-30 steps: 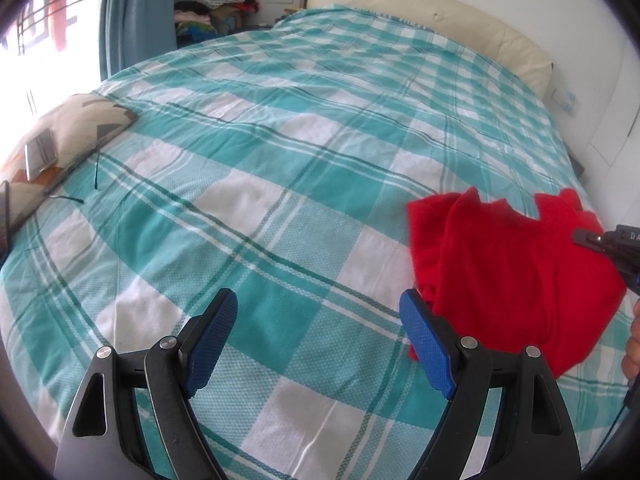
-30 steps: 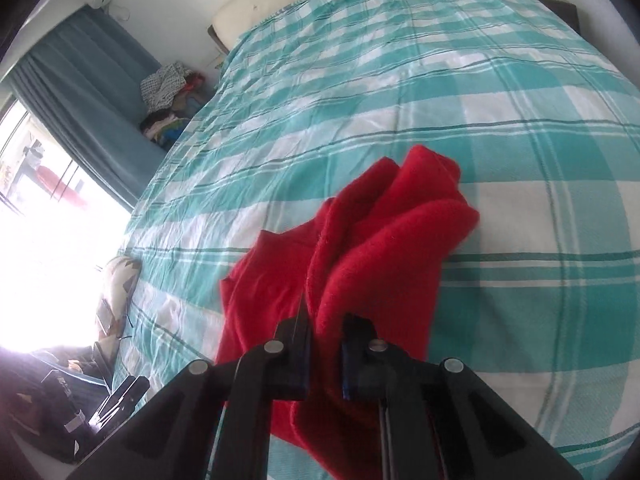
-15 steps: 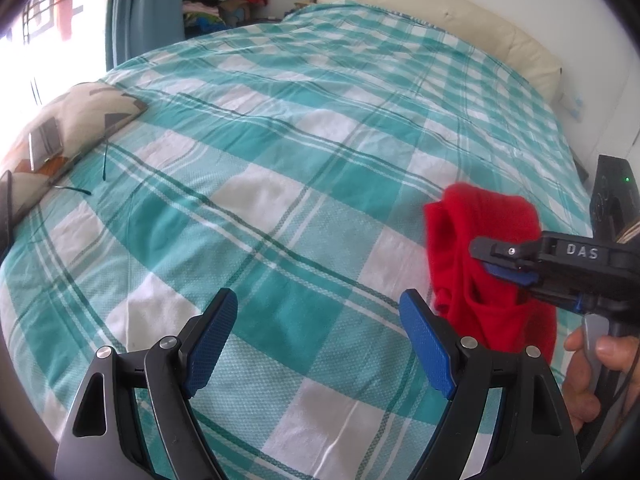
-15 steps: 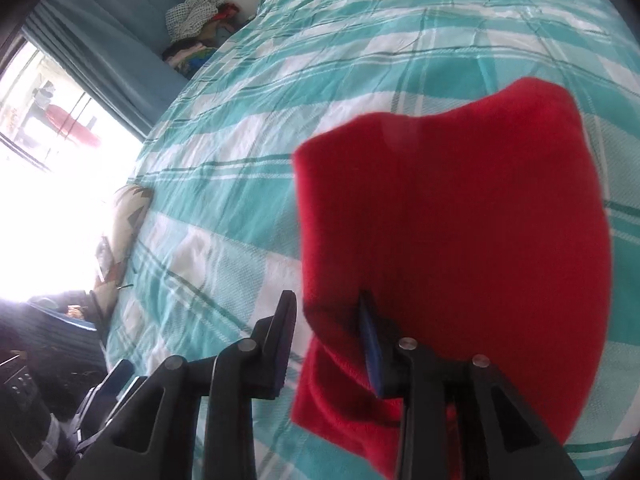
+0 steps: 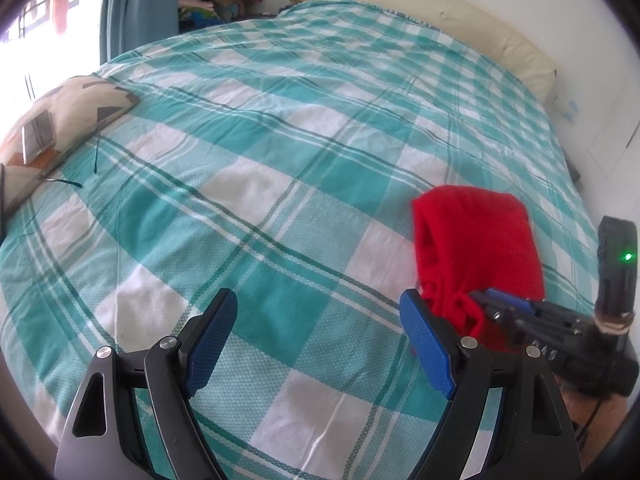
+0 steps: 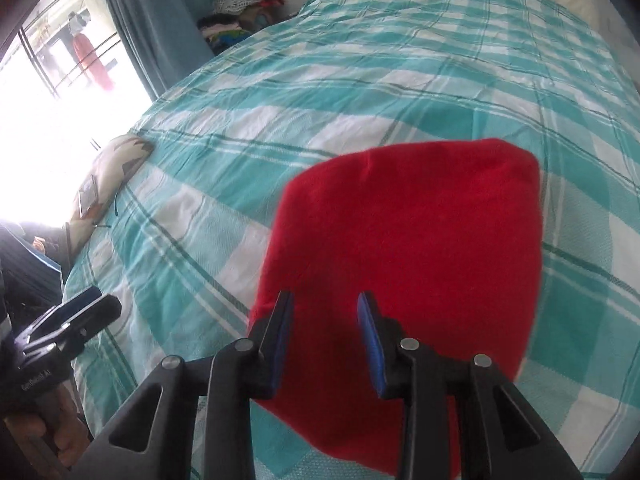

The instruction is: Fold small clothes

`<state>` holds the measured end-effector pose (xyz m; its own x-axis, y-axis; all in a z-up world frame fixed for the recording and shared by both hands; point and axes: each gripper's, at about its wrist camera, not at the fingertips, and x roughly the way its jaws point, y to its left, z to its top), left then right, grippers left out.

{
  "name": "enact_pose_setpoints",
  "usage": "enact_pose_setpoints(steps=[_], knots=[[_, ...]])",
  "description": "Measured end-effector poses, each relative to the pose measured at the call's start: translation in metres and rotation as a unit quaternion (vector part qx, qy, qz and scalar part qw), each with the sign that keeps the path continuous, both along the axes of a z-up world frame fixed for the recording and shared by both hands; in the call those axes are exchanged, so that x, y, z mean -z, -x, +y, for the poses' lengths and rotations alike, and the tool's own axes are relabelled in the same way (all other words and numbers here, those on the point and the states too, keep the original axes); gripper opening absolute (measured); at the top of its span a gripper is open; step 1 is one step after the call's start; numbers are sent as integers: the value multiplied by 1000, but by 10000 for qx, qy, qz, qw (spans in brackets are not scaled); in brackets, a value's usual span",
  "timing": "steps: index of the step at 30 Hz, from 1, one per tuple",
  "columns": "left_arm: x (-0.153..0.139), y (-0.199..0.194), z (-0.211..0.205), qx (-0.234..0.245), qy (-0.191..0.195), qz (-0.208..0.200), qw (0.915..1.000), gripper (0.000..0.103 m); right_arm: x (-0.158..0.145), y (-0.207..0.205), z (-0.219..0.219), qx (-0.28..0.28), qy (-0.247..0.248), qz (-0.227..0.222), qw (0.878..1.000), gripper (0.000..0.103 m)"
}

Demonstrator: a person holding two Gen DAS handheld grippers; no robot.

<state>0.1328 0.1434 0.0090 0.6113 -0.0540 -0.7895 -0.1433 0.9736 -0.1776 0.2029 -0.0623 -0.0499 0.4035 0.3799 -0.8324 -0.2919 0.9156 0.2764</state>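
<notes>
A small red garment (image 6: 416, 240) lies folded over in a compact block on the teal checked bedspread (image 6: 360, 72). It also shows at the right of the left wrist view (image 5: 476, 240). My right gripper (image 6: 326, 320) is open, its blue pads apart just above the garment's near edge, holding nothing. In the left wrist view the right gripper (image 5: 504, 304) sits at the garment's near edge. My left gripper (image 5: 316, 336) is open wide and empty, hovering over bare bedspread (image 5: 260, 168) to the left of the garment.
A patterned cushion (image 5: 68, 108) with a phone (image 5: 38, 140) on it lies at the bed's left edge. A cream headboard (image 5: 440, 12) is at the far end. A pile of clothes (image 5: 216, 4) and a blue curtain (image 5: 132, 4) stand beyond the bed.
My right gripper carried a flap of the red garment over, folding it into a smaller block, then opened and let go. The left gripper stayed open and shifted only slightly.
</notes>
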Motion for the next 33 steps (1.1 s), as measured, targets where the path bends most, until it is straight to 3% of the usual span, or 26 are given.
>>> enact_pose_setpoints(steps=[4, 7, 11, 15, 19, 24, 33], knots=[[2, -1, 1, -35, -12, 43, 10000, 85, 30, 22, 40, -400, 394, -185, 9983, 34], [2, -2, 2, -35, -1, 53, 10000, 85, 30, 31, 51, -504, 805, -537, 9940, 35], [1, -3, 3, -8, 32, 40, 10000, 85, -2, 39, 21, -424, 157, -684, 9966, 34], [-1, -2, 2, 46, 54, 6, 10000, 85, -38, 52, -26, -13, -36, -1011, 9949, 34], [2, -2, -9, 198, -17, 50, 9998, 85, -35, 68, -63, 252, 62, -873, 9958, 34], [8, 1, -23, 312, -268, 85, 9991, 85, 19, 92, -81, 403, 227, -202, 9987, 34], [13, 2, -33, 331, -567, 71, 9978, 85, 10, 132, -99, 563, 149, -411, 9975, 35]])
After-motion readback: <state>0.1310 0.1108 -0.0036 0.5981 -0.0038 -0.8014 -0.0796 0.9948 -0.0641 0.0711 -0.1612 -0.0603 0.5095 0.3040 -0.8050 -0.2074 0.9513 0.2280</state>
